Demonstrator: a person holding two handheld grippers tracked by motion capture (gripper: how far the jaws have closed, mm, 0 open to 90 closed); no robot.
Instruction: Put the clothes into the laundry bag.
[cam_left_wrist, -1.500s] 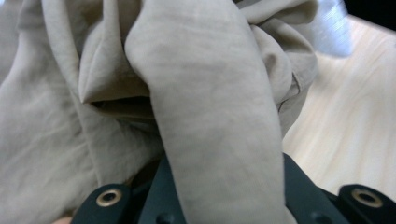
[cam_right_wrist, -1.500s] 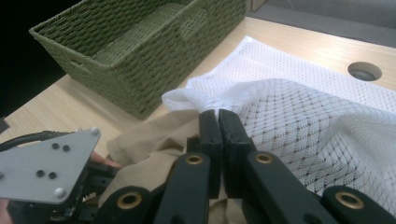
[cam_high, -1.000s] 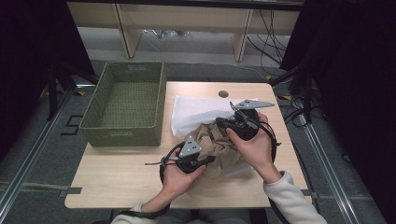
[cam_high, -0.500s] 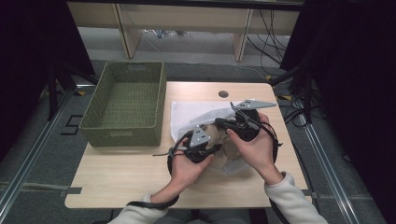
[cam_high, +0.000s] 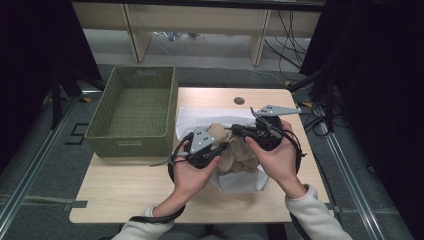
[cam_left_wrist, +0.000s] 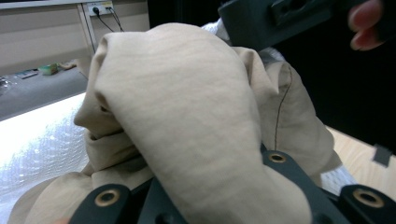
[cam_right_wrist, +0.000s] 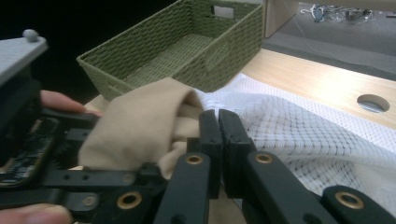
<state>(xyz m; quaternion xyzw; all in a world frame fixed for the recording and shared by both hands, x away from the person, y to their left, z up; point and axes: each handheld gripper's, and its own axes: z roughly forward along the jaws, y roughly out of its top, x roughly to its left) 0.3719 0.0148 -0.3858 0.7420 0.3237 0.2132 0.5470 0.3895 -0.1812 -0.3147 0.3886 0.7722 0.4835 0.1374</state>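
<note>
- A green woven basket sits empty at the table's left.
- The left gripper clamps a bunched beige cloth lying on a white mesh bag at centre.
- The right gripper has its jaws pressed together beside the cloth, apparently pinching nothing; it likely needs a firm hold of the cloth before lifting.

A green woven basket sits at the table's left edge; a round hole lies near the far edge.

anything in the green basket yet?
No. In the high view the green basket shows only its bare woven floor; the beige cloth is over the table.
</note>
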